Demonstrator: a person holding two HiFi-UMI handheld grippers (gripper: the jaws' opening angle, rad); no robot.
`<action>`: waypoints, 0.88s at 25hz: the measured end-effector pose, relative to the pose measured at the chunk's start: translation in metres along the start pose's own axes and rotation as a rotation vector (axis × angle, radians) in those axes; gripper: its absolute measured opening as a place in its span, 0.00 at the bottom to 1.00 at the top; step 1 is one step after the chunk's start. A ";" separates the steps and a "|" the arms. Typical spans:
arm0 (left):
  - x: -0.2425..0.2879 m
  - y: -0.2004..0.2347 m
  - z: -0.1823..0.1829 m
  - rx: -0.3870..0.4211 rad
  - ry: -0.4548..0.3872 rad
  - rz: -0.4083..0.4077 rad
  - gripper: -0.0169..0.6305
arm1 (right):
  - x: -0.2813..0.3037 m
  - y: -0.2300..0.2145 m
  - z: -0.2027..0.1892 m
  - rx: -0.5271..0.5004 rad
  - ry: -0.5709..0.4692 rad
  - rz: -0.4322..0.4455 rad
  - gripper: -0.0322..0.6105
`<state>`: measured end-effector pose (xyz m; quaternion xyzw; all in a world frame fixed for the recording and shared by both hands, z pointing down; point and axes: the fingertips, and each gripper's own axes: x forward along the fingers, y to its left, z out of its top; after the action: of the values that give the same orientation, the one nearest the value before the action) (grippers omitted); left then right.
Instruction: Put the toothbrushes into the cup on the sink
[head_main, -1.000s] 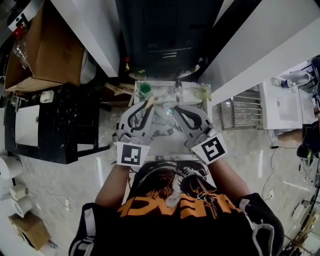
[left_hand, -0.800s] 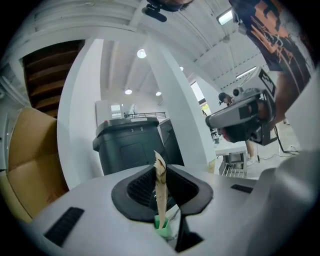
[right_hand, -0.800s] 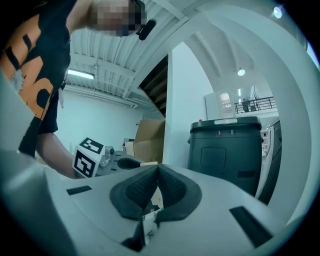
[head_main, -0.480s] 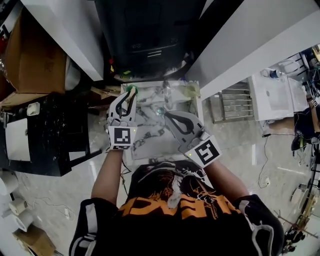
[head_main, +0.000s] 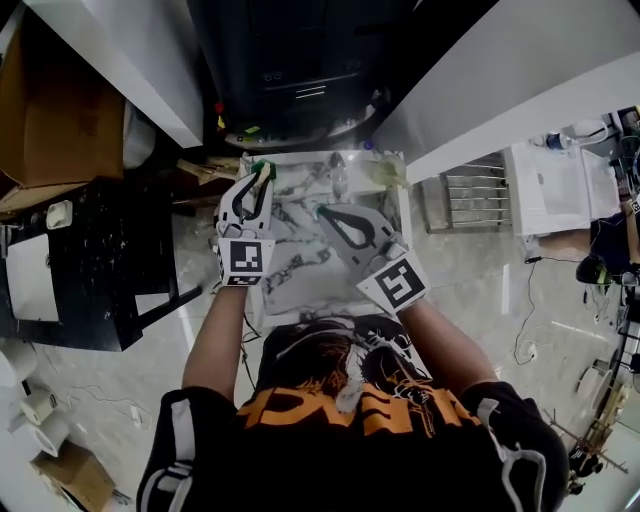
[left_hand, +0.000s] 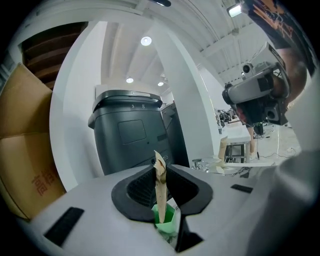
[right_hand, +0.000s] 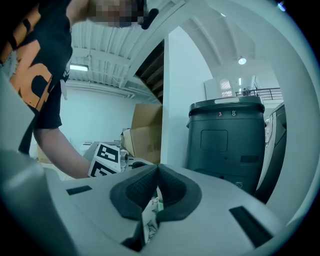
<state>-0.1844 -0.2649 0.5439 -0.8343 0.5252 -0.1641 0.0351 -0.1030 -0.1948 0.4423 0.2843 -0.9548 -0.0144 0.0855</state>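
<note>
Pale wooden toothbrush (left_hand: 160, 192), flat tapered handle, upright, clamped between the black ribbed pads of the left gripper (left_hand: 160, 171); its lower end is inside the mouth of the green cup (left_hand: 165, 221). The cup stands at the far left corner of the sink top (head_main: 290, 275), white marble pattern with grey veins. The head view shows only a green sliver of the cup (head_main: 262, 168) past the left gripper (head_main: 256, 183); the brush cannot be made out there. Right gripper (right_hand: 157, 172): jaws pressed together, nothing between them; the head view places it (head_main: 326, 212) over the middle of the sink top. Both gripper views show a dark grey bin (left_hand: 131, 131) behind and a cardboard box (left_hand: 22, 150) beside it
</note>
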 end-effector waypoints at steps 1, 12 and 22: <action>0.003 0.001 -0.002 -0.003 -0.001 -0.001 0.15 | 0.002 0.000 -0.001 0.002 0.003 0.004 0.07; 0.023 0.004 -0.041 -0.048 0.062 -0.022 0.19 | 0.006 -0.009 -0.002 0.002 0.026 -0.012 0.07; 0.013 0.002 -0.024 -0.057 0.025 -0.042 0.36 | 0.001 -0.009 0.005 0.000 -0.001 -0.031 0.07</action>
<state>-0.1880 -0.2745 0.5692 -0.8436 0.5126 -0.1600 0.0013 -0.1003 -0.2028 0.4370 0.2990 -0.9504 -0.0157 0.0845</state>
